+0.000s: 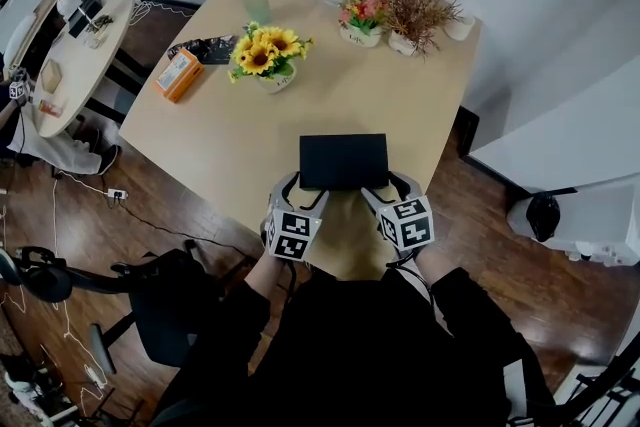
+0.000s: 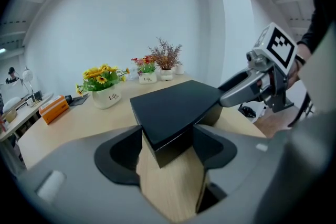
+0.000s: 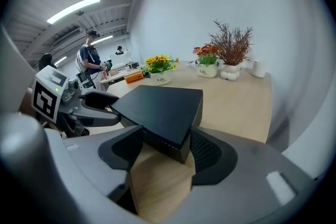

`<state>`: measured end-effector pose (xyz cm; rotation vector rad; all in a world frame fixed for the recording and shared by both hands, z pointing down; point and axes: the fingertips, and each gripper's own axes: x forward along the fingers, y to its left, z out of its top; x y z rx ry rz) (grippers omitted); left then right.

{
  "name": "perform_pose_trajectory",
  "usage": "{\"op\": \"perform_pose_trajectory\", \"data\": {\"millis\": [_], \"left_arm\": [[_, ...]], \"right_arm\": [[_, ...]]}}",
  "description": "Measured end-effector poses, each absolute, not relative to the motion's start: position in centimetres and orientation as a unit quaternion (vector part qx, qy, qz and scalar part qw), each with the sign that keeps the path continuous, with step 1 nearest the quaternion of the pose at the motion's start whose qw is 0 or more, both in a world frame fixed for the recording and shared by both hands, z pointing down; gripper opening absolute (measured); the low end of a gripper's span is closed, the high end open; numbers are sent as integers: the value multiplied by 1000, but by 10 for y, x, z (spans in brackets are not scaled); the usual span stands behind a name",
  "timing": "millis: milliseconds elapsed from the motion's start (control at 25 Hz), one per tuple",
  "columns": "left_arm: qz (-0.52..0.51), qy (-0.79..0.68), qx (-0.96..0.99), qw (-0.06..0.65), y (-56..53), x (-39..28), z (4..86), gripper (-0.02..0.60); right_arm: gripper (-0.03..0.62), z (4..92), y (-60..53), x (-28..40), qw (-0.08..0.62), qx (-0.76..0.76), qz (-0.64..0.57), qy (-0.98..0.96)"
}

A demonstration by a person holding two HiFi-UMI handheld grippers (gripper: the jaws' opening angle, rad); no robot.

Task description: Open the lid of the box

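Note:
A flat black box [image 1: 343, 161] lies closed on the wooden table [image 1: 230, 145], close to its near edge. My left gripper [image 1: 300, 193] is at the box's near left corner, and my right gripper [image 1: 385, 190] is at its near right corner. In the left gripper view that corner of the box [image 2: 176, 107] sits wedged between the jaws of the left gripper [image 2: 168, 139], both pads against its sides. The right gripper view shows the same: the box [image 3: 160, 107] is pinched at its corner by the right gripper [image 3: 165, 147]. The lid is down.
A sunflower pot [image 1: 268, 55] and an orange carton [image 1: 179, 73] stand behind the box to the left. Pink flowers [image 1: 362, 15], a dried plant [image 1: 415, 10] and a white cup [image 1: 460, 28] line the far edge. A round side table [image 1: 75, 50] and an office chair [image 1: 150, 295] are at the left.

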<state>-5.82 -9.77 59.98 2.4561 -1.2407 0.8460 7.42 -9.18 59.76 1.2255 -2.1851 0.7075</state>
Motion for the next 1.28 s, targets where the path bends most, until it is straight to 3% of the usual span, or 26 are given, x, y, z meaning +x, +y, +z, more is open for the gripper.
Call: {"op": "perform_pose_trajectory", "data": {"millis": [320,400,600,920,1280], "left_arm": [[307,-421,845,120,-99,-58,600,279],[312,-416,846,119,-99,-58,600,281],[320,-393,849,149,-101,-61,600,276],[329,-394,846,144,-99,-58,608,262],[318,-398,855,96,-100,-60,598,252]], "right_arm": [[239,603,-91,80,367,458,81,-806],[242,604,-90,80,344,452,116,-815],[257,578,-105,94,189,439,304,-824],[284,579,-166,94,216,418,330,-819],[229,584,-167,86,224,431,311,-817]]}}
